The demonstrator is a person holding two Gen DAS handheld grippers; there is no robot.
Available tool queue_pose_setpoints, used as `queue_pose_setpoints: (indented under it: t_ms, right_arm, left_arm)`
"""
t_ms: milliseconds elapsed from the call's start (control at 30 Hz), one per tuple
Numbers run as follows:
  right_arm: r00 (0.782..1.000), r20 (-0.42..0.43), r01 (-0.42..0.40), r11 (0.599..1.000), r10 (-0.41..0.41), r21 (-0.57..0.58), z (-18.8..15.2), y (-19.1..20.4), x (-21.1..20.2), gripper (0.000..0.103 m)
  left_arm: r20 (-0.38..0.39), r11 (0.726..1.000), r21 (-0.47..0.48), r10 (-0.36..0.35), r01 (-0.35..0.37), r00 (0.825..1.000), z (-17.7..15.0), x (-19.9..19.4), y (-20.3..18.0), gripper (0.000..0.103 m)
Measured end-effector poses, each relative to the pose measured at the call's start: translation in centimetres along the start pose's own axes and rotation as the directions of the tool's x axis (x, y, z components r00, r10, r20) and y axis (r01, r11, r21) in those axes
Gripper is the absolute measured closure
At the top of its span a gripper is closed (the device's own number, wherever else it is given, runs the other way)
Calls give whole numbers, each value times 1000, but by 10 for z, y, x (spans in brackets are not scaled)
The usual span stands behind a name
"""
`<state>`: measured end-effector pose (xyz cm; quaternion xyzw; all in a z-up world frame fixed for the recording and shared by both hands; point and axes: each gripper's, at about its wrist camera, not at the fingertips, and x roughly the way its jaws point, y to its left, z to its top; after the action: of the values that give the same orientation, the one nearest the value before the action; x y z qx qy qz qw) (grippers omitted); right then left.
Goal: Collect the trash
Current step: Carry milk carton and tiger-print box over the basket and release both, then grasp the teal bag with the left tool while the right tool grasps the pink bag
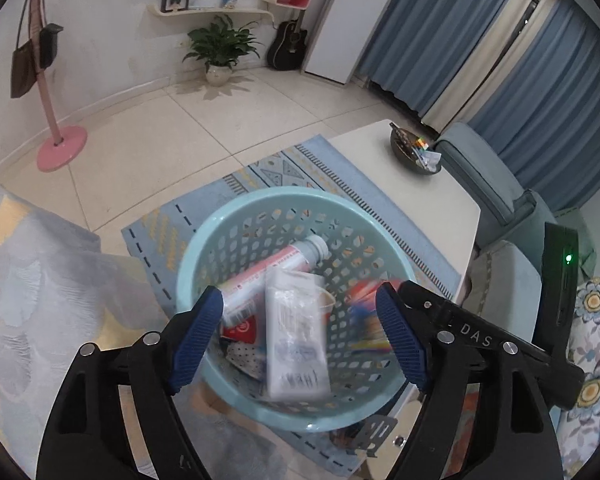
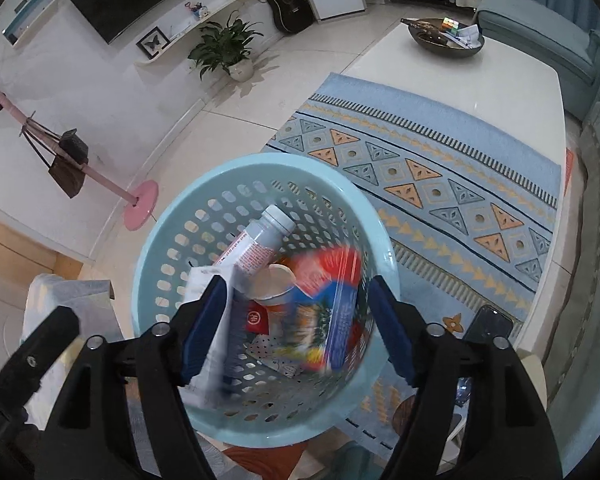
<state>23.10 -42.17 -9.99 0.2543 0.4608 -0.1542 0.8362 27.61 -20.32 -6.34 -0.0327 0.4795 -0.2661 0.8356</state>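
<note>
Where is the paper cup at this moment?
In the right wrist view, the paper cup lies inside the blue basket, between the white bottle and the colourful packet.

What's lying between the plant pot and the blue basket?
Just bare floor tiles, then the rug, between plant pot and basket, in the left wrist view.

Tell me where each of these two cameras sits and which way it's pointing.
Left wrist: on the left gripper, looking steeply down between its open blue-padded jaws into the light blue basket; the right gripper's body shows at the right edge.
Right wrist: on the right gripper, jaws open, looking down into the same basket; the left gripper's body shows at lower left.
Shared: the basket, the white bottle, the patterned rug, the white table.
</note>
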Motion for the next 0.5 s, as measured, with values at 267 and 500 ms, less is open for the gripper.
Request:
queue_pose_setpoints:
  t_ms: [267,500]
  right_arm:
    - [1000,10,-13,1000,13,-14,-10,13,-13,33]
    - [996,61,-56,989,65,-137,-21,68,-42,32]
  left_arm:
    - [63,998,-53,15,-12,998,-4,-34,27,25]
    - [138,996,-75,51,-41,989,-3,-80,57,25]
